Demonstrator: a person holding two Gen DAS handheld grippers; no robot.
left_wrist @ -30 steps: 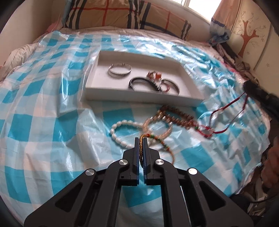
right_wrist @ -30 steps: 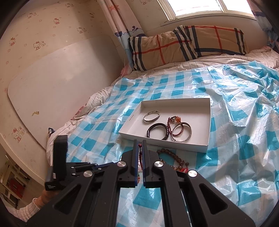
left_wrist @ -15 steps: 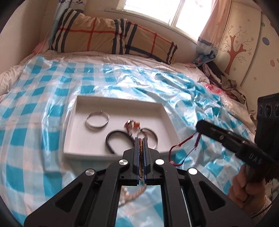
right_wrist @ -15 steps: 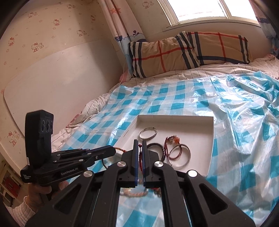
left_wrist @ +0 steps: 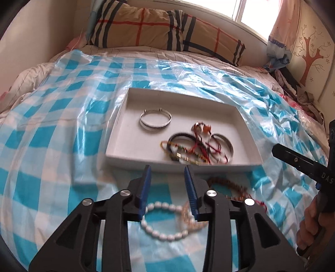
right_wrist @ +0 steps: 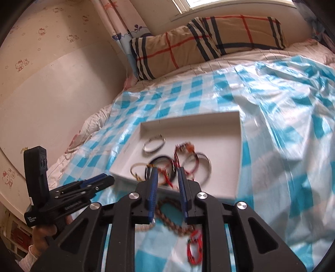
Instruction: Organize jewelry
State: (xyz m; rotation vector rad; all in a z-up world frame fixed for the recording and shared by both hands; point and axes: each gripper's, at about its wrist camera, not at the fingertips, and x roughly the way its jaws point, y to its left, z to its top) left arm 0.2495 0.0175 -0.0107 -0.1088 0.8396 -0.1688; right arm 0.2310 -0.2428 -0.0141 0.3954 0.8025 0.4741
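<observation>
Here, nearest the left wrist camera, the left gripper (left_wrist: 167, 173) has its blue-padded jaws spread apart with nothing between them, poised over the blue-and-white checked plastic sheet (left_wrist: 48, 146) on the bed. Under and just beyond its jaws lies a white bead bracelet (left_wrist: 161, 228), touching a pale pink bead bracelet (left_wrist: 188, 217) on its right. A brown bead strand (left_wrist: 232, 186) lies a little further out, near the front wall of the white tray (left_wrist: 125, 144).

The right gripper (right_wrist: 167, 173) is likewise released, jaws wide and empty, its tips over the tray's near edge. Below it on the sheet are the brown bead strand (right_wrist: 167, 219) and a red cord piece (right_wrist: 194, 249) (blurred, so its form is unclear).

Inside the tray, against the near wall, a multicoloured bead bracelet (left_wrist: 184, 154) lies tangled over a black bangle (left_wrist: 180, 140) and a red cord bracelet (left_wrist: 207, 146), which in turn crosses a silver bangle (left_wrist: 227, 146). A small orange-brown charm (left_wrist: 202, 127) sits just behind that cluster. Apart from them, toward the tray's left middle, rests a silver bangle with clasp (left_wrist: 156, 120).

Farther off, a plaid pillow (left_wrist: 163, 33) lies at the head of the bed beneath the window (left_wrist: 251, 12).
</observation>
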